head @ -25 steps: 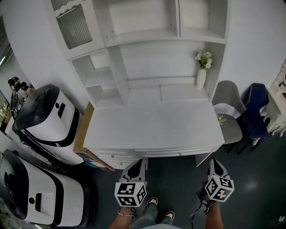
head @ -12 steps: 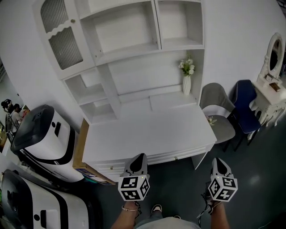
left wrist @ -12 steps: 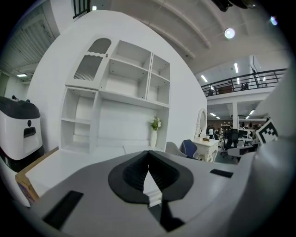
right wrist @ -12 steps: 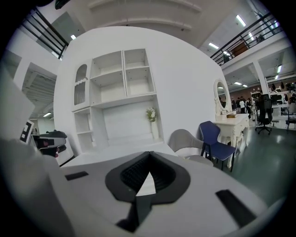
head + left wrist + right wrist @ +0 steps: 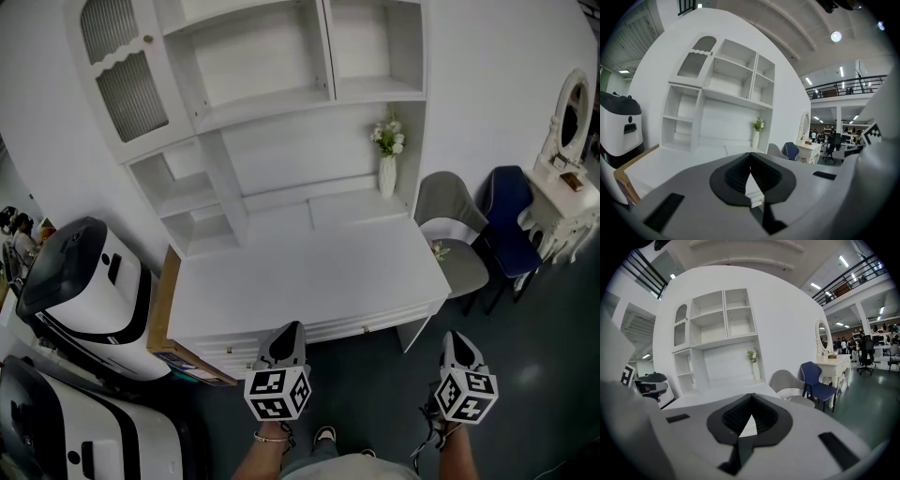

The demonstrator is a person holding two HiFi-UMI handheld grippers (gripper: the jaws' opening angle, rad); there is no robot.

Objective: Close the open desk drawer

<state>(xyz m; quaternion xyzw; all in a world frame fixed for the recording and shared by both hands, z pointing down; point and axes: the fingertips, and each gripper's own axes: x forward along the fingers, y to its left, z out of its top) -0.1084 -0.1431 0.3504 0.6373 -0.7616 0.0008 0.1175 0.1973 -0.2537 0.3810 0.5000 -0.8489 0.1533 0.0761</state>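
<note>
Our left gripper's (image 5: 291, 330) fingers (image 5: 736, 176) are pressed together at the tips and pinch nothing. Through the small gap under the tips we see a bit of the white drawer (image 5: 754, 191) front. Our right gripper's (image 5: 451, 337) fingers (image 5: 764, 416) are pressed together too, and they hold nothing.

From the head view, both grippers are held low, near 6 o'clock. The left one points at the front edge of the bench (image 5: 309, 272). The drawer (image 5: 356, 328) sits along that front edge, just past the left tips, toward 12 o'clock. We cannot tell how far out it is. The right gripper is off the bench's corner, over the dark floor (image 5: 525, 375).

A vase (image 5: 387, 173) with flowers stands at the back of the bench, near 1 o'clock. White shelves (image 5: 262, 75) rise behind it at 12 o'clock. A grey chair (image 5: 450, 234) and a blue chair (image 5: 511, 225) stand at 3 o'clock. Two white and black machines (image 5: 80, 281) stand at 9 o'clock.
</note>
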